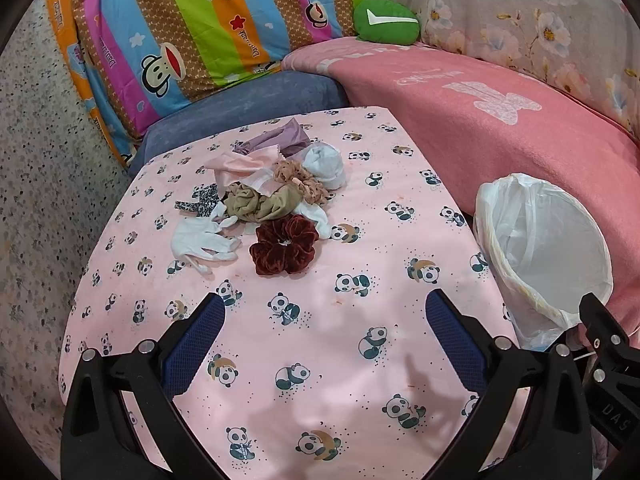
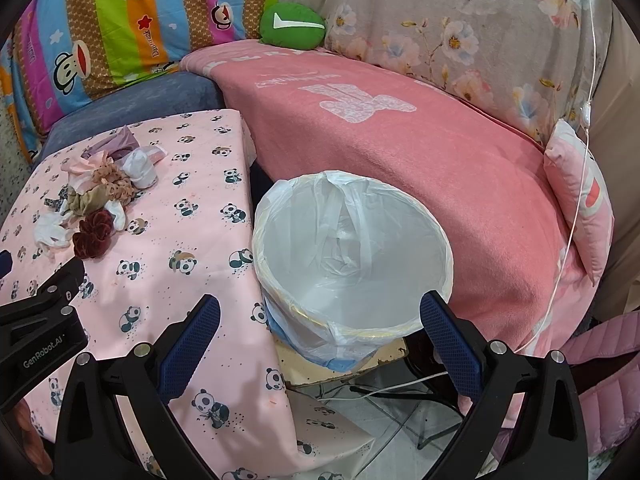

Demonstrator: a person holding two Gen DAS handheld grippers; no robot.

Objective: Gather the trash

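Both tongs gape empty — left tongs (image 1: 324, 308) facing the scrunchie pile (image 1: 276, 200), right tongs (image 2: 320, 312) over the bin (image 2: 352, 236).

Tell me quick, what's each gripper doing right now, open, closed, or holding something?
Left gripper: open, holding nothing, above the panda tablecloth.
Right gripper: open, holding nothing, near the lined trash bin.

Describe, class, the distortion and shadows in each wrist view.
Left wrist: fisheye bends the panda tablecloth edges, dark corners; soft shadows from the left gripper fall on it. Right wrist: the bin rim bulges; even light, no glare.
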